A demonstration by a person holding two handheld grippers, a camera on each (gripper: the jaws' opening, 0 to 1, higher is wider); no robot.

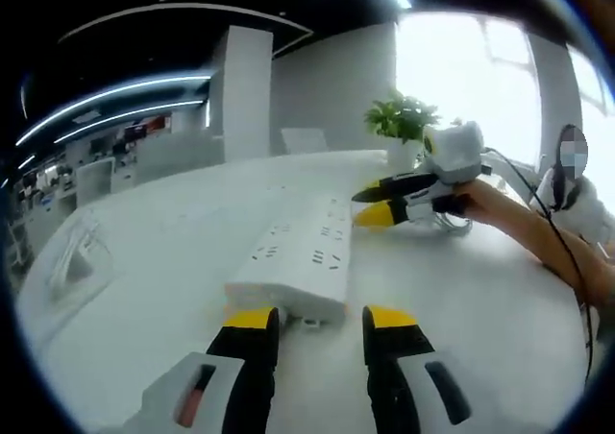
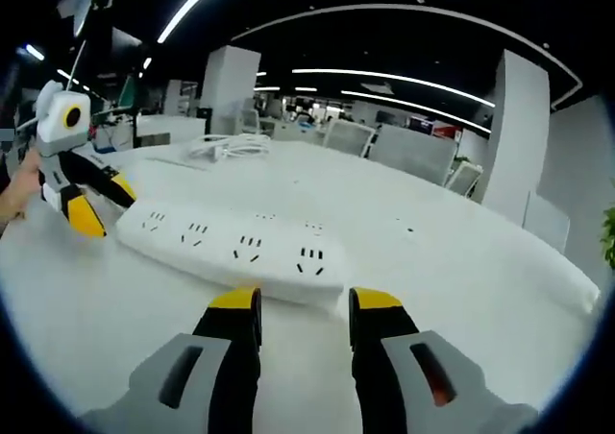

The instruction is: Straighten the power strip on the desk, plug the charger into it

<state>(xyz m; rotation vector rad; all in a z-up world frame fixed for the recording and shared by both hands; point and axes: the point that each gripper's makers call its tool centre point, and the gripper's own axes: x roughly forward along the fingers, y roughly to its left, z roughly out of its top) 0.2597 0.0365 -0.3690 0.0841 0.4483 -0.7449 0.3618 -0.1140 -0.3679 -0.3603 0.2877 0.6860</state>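
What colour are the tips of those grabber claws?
Yellow, on black fingers. The left gripper tips show it best in the left gripper view, near the white power strip.

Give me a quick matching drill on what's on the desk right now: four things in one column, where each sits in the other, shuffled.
Things:
1. power strip
2. coiled white cable
3. potted plant
4. left gripper

Places:
A. far edge of the desk, before the bright window
B. lying flat between the two grippers
C. jaws apart at one short end of the strip
D. heaped on the desk beyond the strip, right gripper view

Pairs: 1-B, 2-D, 3-A, 4-C
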